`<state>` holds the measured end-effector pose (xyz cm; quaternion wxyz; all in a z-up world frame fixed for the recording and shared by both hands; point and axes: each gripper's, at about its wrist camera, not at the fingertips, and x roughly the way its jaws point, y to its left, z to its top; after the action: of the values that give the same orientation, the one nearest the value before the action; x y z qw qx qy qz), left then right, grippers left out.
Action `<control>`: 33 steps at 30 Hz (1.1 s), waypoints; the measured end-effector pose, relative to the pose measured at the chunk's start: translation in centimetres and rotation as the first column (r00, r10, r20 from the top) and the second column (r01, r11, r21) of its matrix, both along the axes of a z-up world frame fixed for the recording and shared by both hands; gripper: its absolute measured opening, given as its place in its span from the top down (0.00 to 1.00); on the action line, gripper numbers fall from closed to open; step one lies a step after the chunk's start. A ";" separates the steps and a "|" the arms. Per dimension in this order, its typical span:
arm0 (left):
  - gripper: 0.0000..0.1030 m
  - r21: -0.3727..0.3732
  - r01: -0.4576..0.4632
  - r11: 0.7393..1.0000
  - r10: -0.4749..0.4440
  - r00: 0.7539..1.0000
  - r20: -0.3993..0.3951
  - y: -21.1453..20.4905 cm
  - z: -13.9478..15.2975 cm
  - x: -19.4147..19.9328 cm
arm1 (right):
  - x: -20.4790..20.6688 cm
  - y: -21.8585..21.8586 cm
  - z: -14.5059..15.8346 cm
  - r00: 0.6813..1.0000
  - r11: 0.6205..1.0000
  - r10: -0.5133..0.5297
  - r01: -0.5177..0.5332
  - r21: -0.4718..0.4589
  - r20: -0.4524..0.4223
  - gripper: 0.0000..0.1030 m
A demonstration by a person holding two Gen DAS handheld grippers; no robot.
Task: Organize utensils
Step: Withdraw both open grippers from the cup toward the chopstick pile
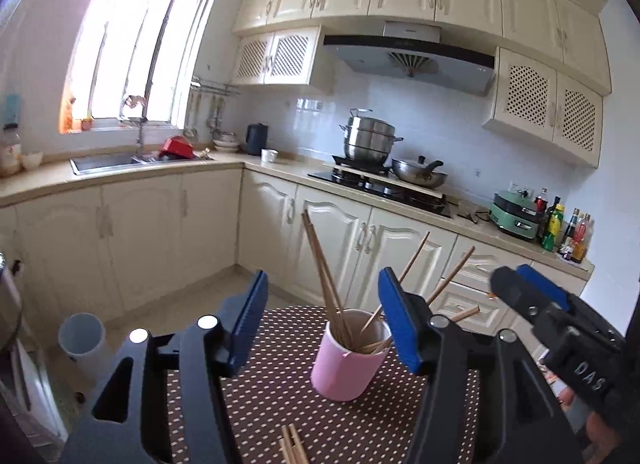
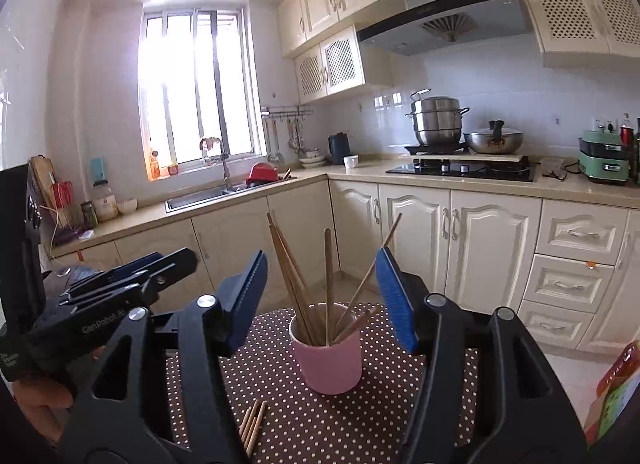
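A pink cup [image 1: 346,368] [image 2: 329,360] stands on a brown polka-dot tablecloth [image 1: 272,404] [image 2: 320,424] and holds several wooden chopsticks [image 1: 320,264] [image 2: 292,264] leaning outward. More chopsticks [image 1: 292,448] [image 2: 252,424] lie loose on the cloth in front of the cup. My left gripper [image 1: 324,320] is open and empty, above and short of the cup. My right gripper [image 2: 322,300] is open and empty, facing the cup. Each gripper also shows in the other's view: the right one [image 1: 532,296] at the right edge, the left one [image 2: 160,268] at the left edge.
Cream kitchen cabinets [image 2: 460,244] run behind the table, with a sink [image 2: 200,196], a stove [image 2: 464,170] with steel pots and a green appliance [image 2: 604,160]. A grey bin [image 1: 82,340] stands on the floor at left. A colourful box [image 2: 612,396] sits at right.
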<state>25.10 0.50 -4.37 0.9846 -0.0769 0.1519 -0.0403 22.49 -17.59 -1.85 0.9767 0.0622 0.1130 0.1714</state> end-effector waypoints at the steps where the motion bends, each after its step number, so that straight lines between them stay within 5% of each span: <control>1: 0.43 0.007 -0.003 1.000 0.003 1.000 0.007 0.0 0.2 -0.7 | -0.7 -0.3 0.0 1.000 1.000 -0.005 0.005 0.006 0.000 0.41; 13: 0.33 0.109 -0.049 0.993 0.037 0.993 0.116 -0.4 2.2 -9.0 | -7.5 -1.6 0.0 0.996 0.997 -0.069 0.071 -0.021 0.058 0.32; 18: 0.32 0.162 -0.049 0.986 0.034 0.995 0.097 -0.5 1.3 -10.9 | -8.6 -1.4 -0.9 0.996 0.996 -0.070 0.073 -0.050 0.050 0.29; 27: 0.32 0.148 -0.009 0.989 0.019 0.998 -0.068 1.8 -2.8 -10.5 | -8.6 0.4 -4.6 0.998 0.996 -0.035 0.029 -0.084 -0.061 0.29; 33: 0.32 0.053 0.009 0.999 0.004 0.969 -0.247 4.4 -7.8 -8.1 | -6.7 3.1 -8.5 0.979 0.989 -0.007 -0.024 -0.148 -0.203 0.29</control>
<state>17.05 4.93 -12.19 0.9597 -0.0546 0.2744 -0.0276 15.74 -14.52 -10.38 0.9612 0.0057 0.2249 0.1595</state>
